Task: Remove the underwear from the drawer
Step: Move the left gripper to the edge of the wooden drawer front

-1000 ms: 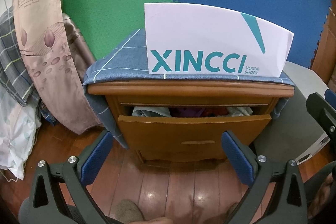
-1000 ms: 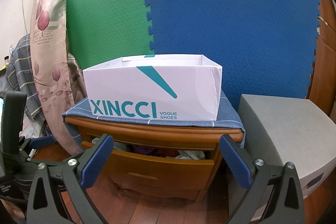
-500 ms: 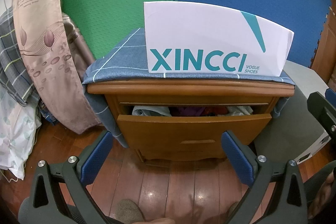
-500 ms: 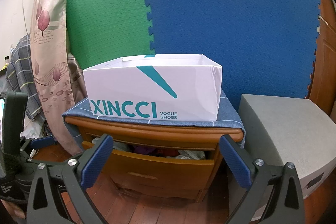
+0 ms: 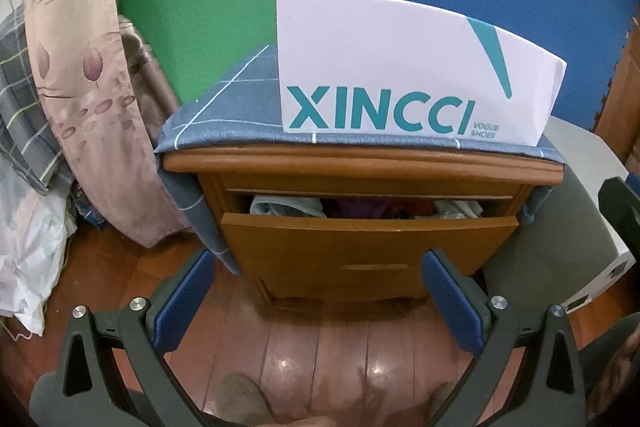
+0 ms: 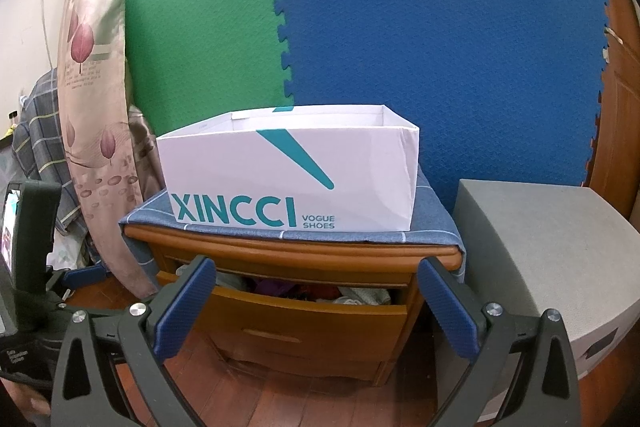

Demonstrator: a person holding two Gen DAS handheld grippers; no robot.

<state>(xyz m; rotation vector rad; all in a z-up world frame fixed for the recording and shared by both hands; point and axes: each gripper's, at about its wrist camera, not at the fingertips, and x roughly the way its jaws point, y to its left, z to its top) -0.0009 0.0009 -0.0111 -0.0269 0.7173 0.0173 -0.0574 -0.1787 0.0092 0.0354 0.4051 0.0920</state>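
Note:
A wooden nightstand has its top drawer (image 5: pixel 360 239) pulled partly out; it also shows in the right wrist view (image 6: pixel 304 319). Bunched underwear (image 5: pixel 360 207) in pale, purple and red cloth lies inside, seen too in the right wrist view (image 6: pixel 320 291). My left gripper (image 5: pixel 318 301) is open and empty, in front of and below the drawer. My right gripper (image 6: pixel 316 307) is open and empty, short of the drawer front.
A white XINCCI shoe box (image 5: pixel 408 75) stands open-topped (image 6: pixel 292 175) on a blue checked cloth (image 5: pixel 224 111) over the nightstand. A grey box (image 6: pixel 552 251) stands to the right. Curtain and bedding (image 5: pixel 76 67) hang at left. Wooden floor (image 5: pixel 340 359) lies below.
Both views have shifted only slightly; the left gripper has edged a little. The drawer and clothing have not moved.

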